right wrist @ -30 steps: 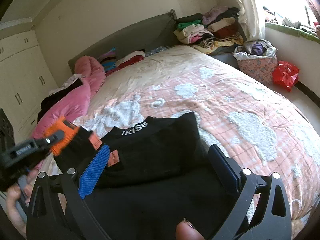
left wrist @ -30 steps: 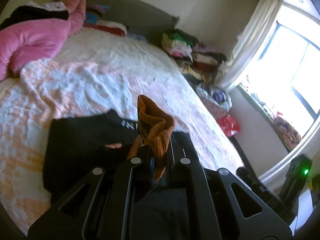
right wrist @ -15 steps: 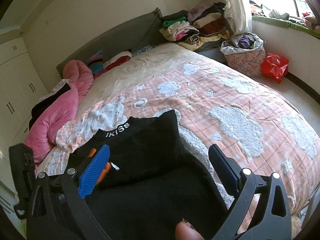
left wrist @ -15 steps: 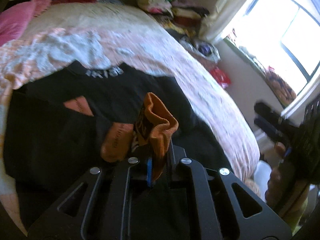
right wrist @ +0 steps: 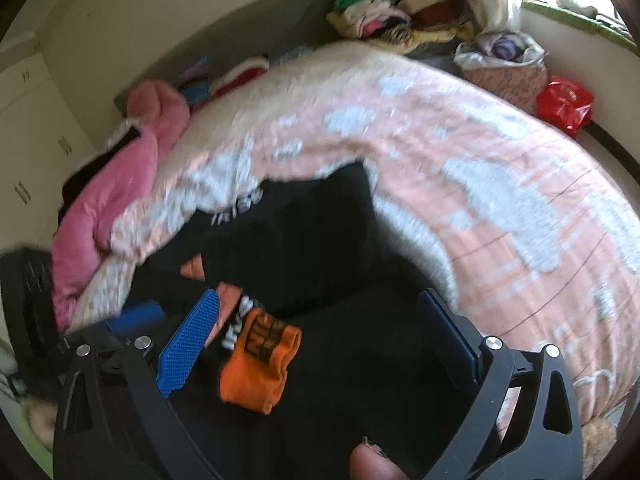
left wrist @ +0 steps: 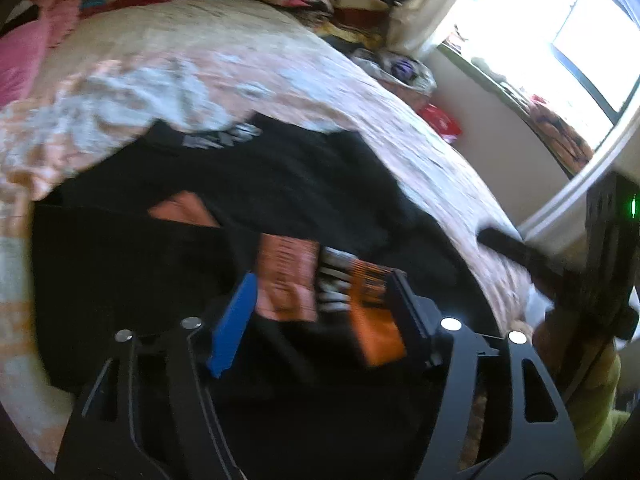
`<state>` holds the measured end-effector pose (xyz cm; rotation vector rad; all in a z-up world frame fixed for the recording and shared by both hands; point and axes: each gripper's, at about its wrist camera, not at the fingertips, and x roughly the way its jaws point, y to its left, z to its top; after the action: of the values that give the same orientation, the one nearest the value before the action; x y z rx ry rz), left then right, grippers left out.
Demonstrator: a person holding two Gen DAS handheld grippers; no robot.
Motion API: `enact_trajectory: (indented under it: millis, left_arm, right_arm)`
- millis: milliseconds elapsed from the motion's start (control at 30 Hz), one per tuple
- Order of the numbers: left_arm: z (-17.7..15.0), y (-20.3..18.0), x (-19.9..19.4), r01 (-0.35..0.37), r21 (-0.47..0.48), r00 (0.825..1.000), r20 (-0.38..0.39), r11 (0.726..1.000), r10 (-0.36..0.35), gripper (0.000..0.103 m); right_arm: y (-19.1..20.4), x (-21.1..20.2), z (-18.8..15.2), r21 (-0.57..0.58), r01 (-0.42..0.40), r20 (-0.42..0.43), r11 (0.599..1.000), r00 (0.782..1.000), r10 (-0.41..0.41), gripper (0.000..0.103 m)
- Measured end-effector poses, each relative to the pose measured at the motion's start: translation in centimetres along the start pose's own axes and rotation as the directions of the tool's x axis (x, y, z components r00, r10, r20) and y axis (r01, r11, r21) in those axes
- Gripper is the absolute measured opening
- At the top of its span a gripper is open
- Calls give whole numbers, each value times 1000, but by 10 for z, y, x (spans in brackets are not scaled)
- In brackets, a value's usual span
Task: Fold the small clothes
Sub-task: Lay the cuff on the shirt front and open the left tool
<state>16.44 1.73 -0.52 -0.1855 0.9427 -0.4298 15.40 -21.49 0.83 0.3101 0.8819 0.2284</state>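
An orange sock (left wrist: 320, 292) with black and white lettering lies on black clothes (left wrist: 248, 184) spread on the bed. It also shows in the right wrist view (right wrist: 256, 356). My left gripper (left wrist: 320, 312) is open, its fingers either side of the sock. My right gripper (right wrist: 328, 336) is open and empty above the black clothes (right wrist: 312, 232), the sock near its left finger. Both views are blurred by motion.
A pink-and-white patterned bedspread (right wrist: 500, 184) covers the bed. A pink quilt (right wrist: 112, 184) lies at its left. Stacked clothes (right wrist: 400, 12) sit by the headboard, with a bag of clothes (right wrist: 504, 60) and a red bag (right wrist: 564, 104) on the floor by the window.
My left gripper was shut on the orange sock, lowered it onto the black clothes and opened. The sock now lies flat. My right gripper stayed open and moved in over the clothes.
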Motion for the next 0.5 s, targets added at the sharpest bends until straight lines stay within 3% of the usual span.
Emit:
enact_trajectory:
  millis: [200,367,500]
  left_arm:
    - [11,51,-23,-108,-95,989,88,990,117,80]
    - [15,85,-33,-142,-182,980,113,973,164,81]
    - [15,104,-44,-148,-237,974,132,960,183,83]
  right_arm:
    - [21,36,-23,-33,-51,-119,998,992,47,97]
    - [28,63,-37,-24,-61,-185,998,981,55,73]
    - [31,68,-40,-37,-30,-165,999,986,24,28]
